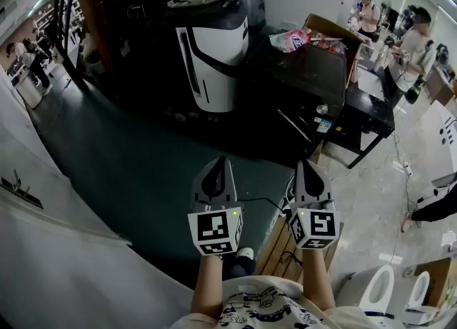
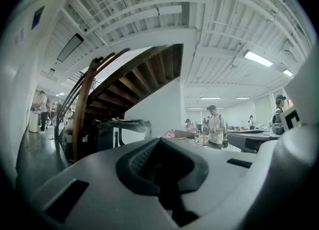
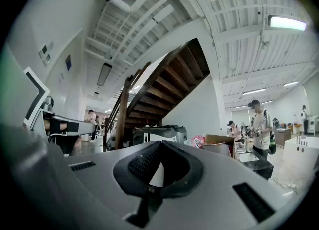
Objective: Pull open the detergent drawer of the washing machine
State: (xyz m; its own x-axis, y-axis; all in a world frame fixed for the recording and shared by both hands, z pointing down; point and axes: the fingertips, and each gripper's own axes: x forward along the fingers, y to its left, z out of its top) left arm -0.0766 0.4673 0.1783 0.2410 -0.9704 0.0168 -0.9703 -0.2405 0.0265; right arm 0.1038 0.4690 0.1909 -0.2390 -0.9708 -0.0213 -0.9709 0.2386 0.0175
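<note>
I make out no washing machine with a detergent drawer in any view. A white and black machine (image 1: 211,56) stands on the dark green floor (image 1: 128,170) ahead; it also shows in the left gripper view (image 2: 122,129) and the right gripper view (image 3: 159,134). My left gripper (image 1: 218,162) and right gripper (image 1: 305,165) are held level side by side in front of the person's body, far short of that machine. The left gripper (image 2: 159,139) is shut with nothing in it. The right gripper (image 3: 160,142) has its tips together and is empty too.
A dark table (image 1: 314,78) at the right carries a pink bag (image 1: 289,38) and a cardboard box (image 1: 332,31). A black bench (image 1: 368,117), people (image 1: 421,35) and two toilets (image 1: 378,292) lie further right. A wooden staircase (image 2: 124,74) rises behind. A white panel (image 1: 43,249) slopes at the left.
</note>
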